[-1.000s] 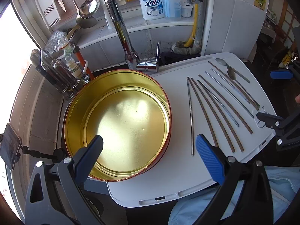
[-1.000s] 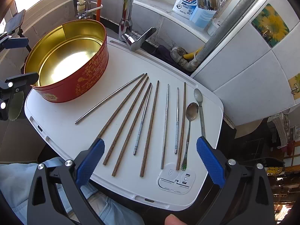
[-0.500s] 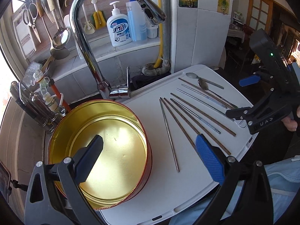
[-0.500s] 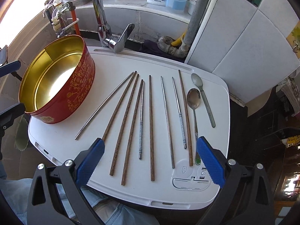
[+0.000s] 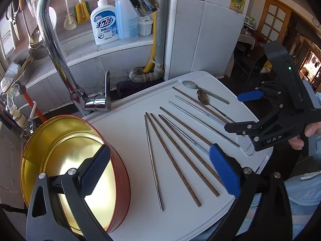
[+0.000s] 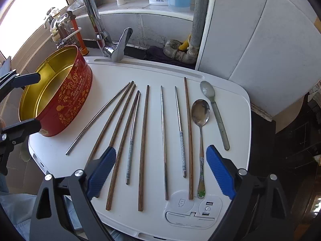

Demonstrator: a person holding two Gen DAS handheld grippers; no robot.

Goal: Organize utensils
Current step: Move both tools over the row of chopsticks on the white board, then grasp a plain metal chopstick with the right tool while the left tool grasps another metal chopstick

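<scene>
A white surface (image 6: 230, 92) beside the faucet (image 6: 94, 20) carries a row of utensils laid side by side, all with their long axes running roughly from the near edge toward the tiled wall. In the right wrist view, the leftmost steel chopstick (image 6: 98, 118) slants most, its far tip leaning right toward the wall and its near end pointing toward the red tin (image 6: 68, 100). The wooden chopsticks (image 6: 143, 146) next to it fan slightly the same way, then straighten toward the middle of the row. Two patterned steel chopsticks (image 6: 180, 132) lie with their decorated handles toward the near edge. A long wooden chopstick (image 6: 188, 138) sits just beside them. At the right end, the larger spoon (image 6: 200, 112) and the smaller spoon (image 6: 214, 112) lie bowl-up, bowls toward the wall and handles toward the near edge. The red tin, gold inside, stands open at the left of the surface, apart from the utensils.

The right gripper (image 6: 160, 172) hovers over the near ends of the chopsticks; its jaws are closing, with several chopsticks lying between the blue pads (image 6: 218, 170) but none pressed. The left gripper (image 5: 160, 166) hangs spread wide over the tin's edge and the leftmost chopsticks, gripping nothing.
</scene>
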